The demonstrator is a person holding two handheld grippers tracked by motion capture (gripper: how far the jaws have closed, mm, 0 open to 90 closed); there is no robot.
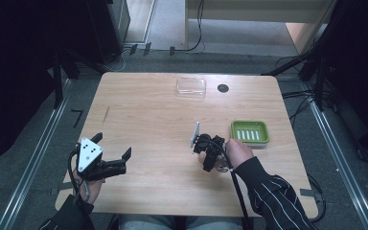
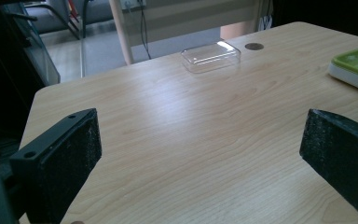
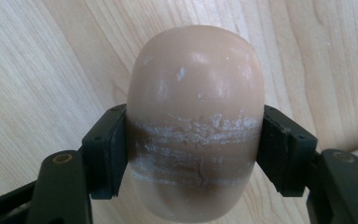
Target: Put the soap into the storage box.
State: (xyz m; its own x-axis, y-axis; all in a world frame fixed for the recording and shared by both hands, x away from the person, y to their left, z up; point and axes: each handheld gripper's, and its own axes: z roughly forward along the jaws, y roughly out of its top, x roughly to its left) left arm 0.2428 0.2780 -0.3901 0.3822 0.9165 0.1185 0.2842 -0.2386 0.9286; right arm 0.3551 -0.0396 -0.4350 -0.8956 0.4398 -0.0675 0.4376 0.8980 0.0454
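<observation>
Right claw (image 3: 193, 154) clamped on tan soap bar (image 3: 196, 121), pads pressing both sides; I see white scuff bands across bar's middle. Soap sits over bare bench (image 1: 148, 120), just left of green soap dish (image 1: 250, 132). From dish outward: clear plastic lid (image 1: 190, 86) well beyond it near bench far edge, dark round hole (image 1: 223, 88) beside lid. Left claw (image 1: 111, 154) far left of dish, jaws wide apart, nothing between them.

Tan oval soap bar (image 3: 196, 121) clamped between the right gripper (image 3: 195, 154) pads, white scuffed bands across it, wooden table (image 3: 42, 70) beneath the soap
</observation>
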